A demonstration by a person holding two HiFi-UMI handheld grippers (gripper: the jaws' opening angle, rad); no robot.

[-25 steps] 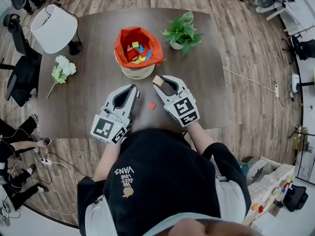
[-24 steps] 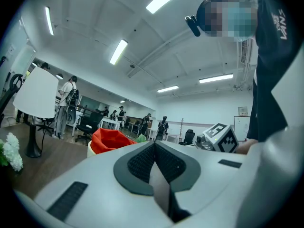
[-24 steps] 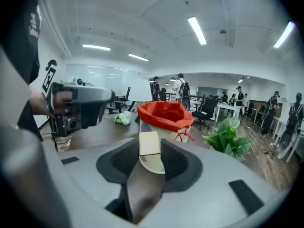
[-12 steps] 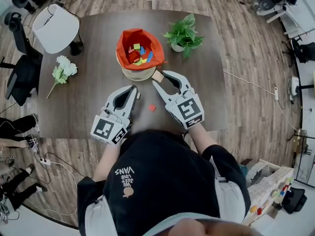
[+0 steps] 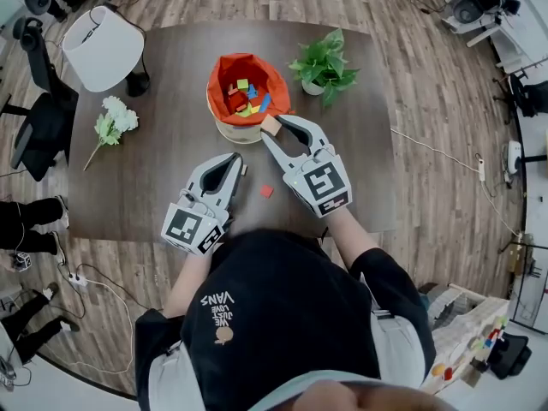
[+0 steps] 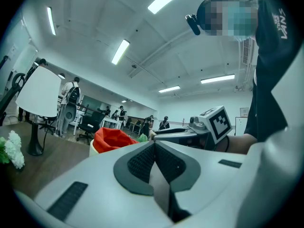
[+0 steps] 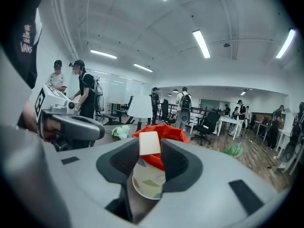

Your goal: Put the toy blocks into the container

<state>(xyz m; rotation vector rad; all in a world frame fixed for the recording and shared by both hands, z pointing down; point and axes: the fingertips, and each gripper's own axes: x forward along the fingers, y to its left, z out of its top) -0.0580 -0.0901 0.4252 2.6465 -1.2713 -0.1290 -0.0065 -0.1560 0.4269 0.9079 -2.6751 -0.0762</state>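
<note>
Pinching a tan block (image 5: 271, 126) by its flat sides beside the container (image 5: 219, 80) rim, far half of table (image 5: 154, 187), right gripper (image 5: 276, 130); block looks light, stiff, smooth; left gripper (image 5: 237, 164) closed, empty.

Container (image 5: 235, 131) mouth stands open from above, potted plant (image 5: 324, 62) crowding just to its right, lamp (image 5: 103, 48) and flowers (image 5: 111, 120) well off left, bare table (image 5: 154, 178) in front but for one small red block (image 5: 266, 191).

The right gripper (image 7: 151, 152) pinches a pale block (image 7: 149, 142) between its jaw tips. Just beyond stands the container (image 7: 148, 184), a patterned tub with a red liner. The left gripper (image 7: 71, 127) shows at the left.
</note>
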